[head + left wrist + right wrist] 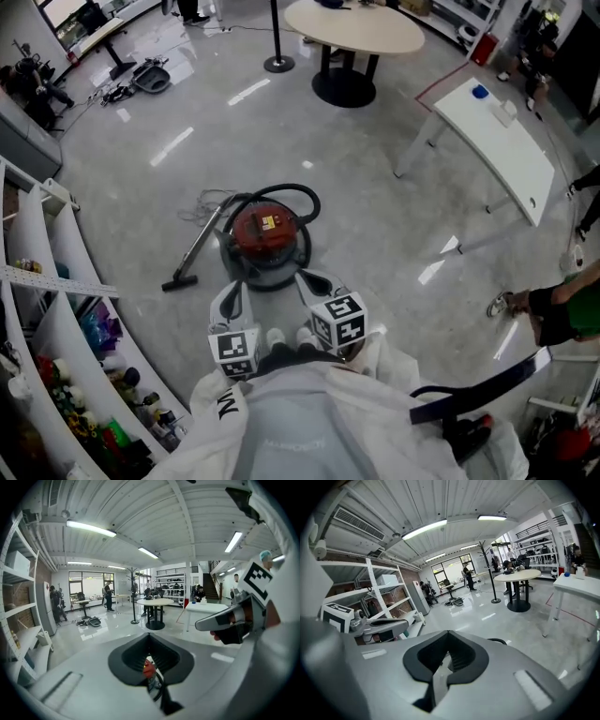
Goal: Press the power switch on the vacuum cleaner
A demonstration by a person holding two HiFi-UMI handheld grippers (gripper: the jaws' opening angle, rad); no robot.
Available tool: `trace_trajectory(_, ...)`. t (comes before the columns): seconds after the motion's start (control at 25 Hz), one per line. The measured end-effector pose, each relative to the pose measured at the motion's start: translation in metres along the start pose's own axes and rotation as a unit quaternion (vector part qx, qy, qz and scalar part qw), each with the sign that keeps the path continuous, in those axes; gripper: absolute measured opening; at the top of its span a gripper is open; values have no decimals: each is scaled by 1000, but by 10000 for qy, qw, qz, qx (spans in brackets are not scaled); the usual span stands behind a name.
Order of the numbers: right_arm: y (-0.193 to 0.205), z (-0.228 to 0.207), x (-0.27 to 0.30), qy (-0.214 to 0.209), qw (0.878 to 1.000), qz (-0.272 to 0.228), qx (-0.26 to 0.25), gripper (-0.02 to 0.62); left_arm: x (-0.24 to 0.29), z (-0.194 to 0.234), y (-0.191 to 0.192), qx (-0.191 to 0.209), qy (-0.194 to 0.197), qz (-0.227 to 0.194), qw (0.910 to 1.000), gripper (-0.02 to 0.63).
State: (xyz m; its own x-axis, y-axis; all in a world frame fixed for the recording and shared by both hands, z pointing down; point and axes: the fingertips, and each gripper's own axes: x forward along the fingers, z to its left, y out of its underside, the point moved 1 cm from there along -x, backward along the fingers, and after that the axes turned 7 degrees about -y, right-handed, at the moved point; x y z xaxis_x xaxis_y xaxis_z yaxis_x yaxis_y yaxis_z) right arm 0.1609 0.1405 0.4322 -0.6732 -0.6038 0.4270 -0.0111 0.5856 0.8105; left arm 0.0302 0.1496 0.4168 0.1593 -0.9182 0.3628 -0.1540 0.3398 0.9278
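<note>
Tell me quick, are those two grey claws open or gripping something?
The left grey two-jaw gripper: shut, holding nothing.
The right grey two-jaw gripper: shut, holding nothing.

Vacuum cleaner between shelves and table

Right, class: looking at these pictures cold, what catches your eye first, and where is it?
The red vacuum cleaner stands out first, on the grey floor at the middle of the head view, with its black hose looped round it. Just below it in that view, the left gripper and the right gripper point toward it.
</note>
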Motion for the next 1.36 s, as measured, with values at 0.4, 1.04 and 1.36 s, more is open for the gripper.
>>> trace_trajectory(0.4, -8, 16, 13, 197, 9998, -49, 12, -2, -8, 27, -4, 37, 102, -98, 9999, 0)
trace_trajectory(1.04, 0, 32, 15, 293, 9995, -33, -59, -2, -16, 39, 5, -64, 165, -140, 9997, 0)
trace_trajectory(1.36, 2, 36, 14, 305, 9995, -64, -22, -2, -19, 38, 1, -79, 219, -176, 9996, 0)
